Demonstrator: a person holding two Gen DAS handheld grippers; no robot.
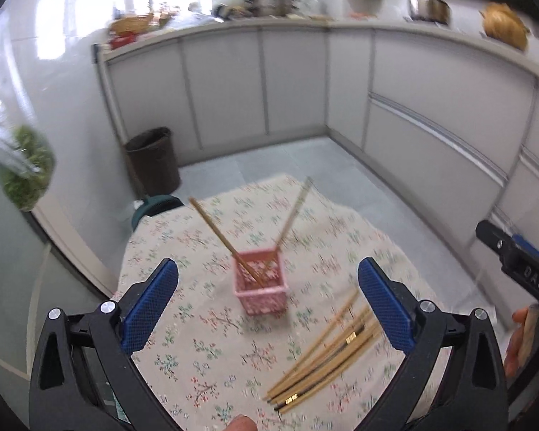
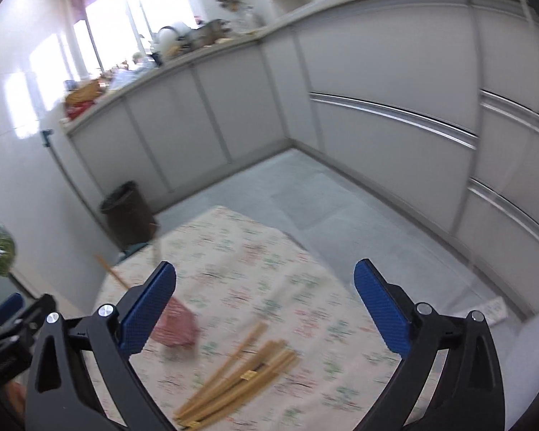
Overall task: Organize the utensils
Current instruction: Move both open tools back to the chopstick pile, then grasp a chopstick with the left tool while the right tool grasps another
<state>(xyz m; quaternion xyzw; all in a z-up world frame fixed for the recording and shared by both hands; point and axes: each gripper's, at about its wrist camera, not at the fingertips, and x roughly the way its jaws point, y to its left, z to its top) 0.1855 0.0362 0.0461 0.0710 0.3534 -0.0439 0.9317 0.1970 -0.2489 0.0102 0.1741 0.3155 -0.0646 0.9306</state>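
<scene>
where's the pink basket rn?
The pink basket stands mid-table on the floral cloth, centred in the left wrist view, left of the loose chopstick pile; two chopsticks lean inside it.

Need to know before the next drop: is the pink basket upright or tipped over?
Upright. The pink basket stands on the tablecloth with its open top up and two chopsticks leaning out.
</scene>
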